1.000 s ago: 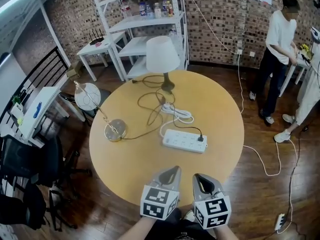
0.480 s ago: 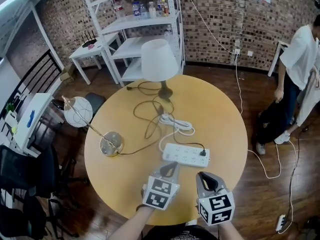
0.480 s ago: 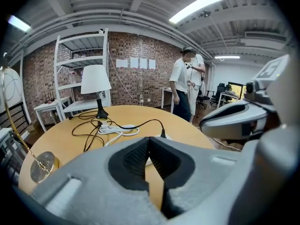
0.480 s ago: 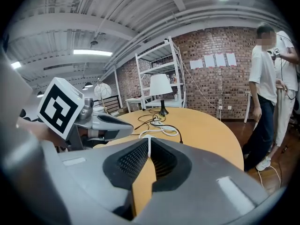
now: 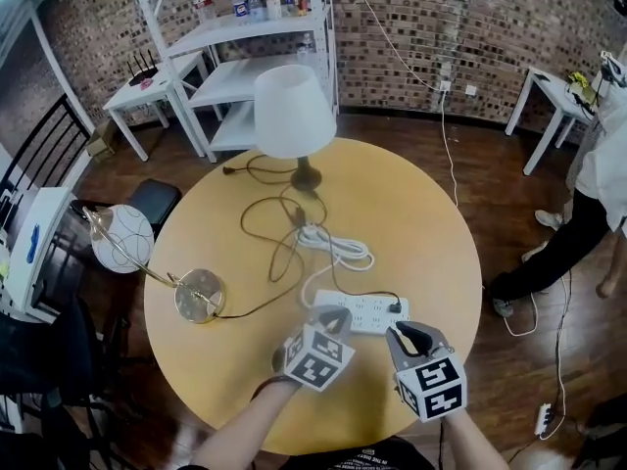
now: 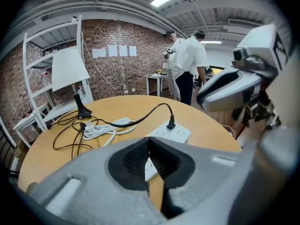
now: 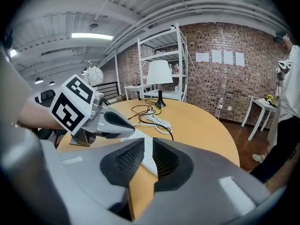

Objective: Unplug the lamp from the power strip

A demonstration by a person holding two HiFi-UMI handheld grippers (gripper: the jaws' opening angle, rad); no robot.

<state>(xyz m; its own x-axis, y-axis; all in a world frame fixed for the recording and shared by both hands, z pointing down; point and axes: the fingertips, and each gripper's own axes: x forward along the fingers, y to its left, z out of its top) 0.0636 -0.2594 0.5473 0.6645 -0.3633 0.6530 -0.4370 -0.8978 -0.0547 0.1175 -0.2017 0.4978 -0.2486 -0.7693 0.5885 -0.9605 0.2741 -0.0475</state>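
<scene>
Nearest, both claws hover low over the near side of the round pale-wood counter (image 5: pixel 431 213)
Left claw (image 5: pixel 334 313): jaws together at the tips, nothing between them. It sits over the left part of the white oblong power strip (image 5: pixel 367 313); whether it touches, cannot tell
Right claw (image 5: pixel 411 335): just beside the strip's near right end. Jaws opening, a narrow gap between the pads, nothing in it
Strip lies flat on the counter, long side toward the claws. One black plug (image 5: pixel 395 307) sits in its right end. Its black cord (image 6: pixel 143 114) arcs up and back toward the middle of the counter
Beyond the strip, a loosely coiled white cable (image 5: pixel 331 246), with thin dark cords looped near it
Off to the left, a brass desk lamp (image 5: pixel 199 295), round base on the counter, globe head out past the rim
Far edge: table lamp with white fabric shade (image 5: pixel 292 114), upright on a dark stem
Behind it, white metal shelving (image 5: pixel 235 42) against a brick wall (image 5: pixel 392 27); a person (image 5: pixel 598 179) stands at right
</scene>
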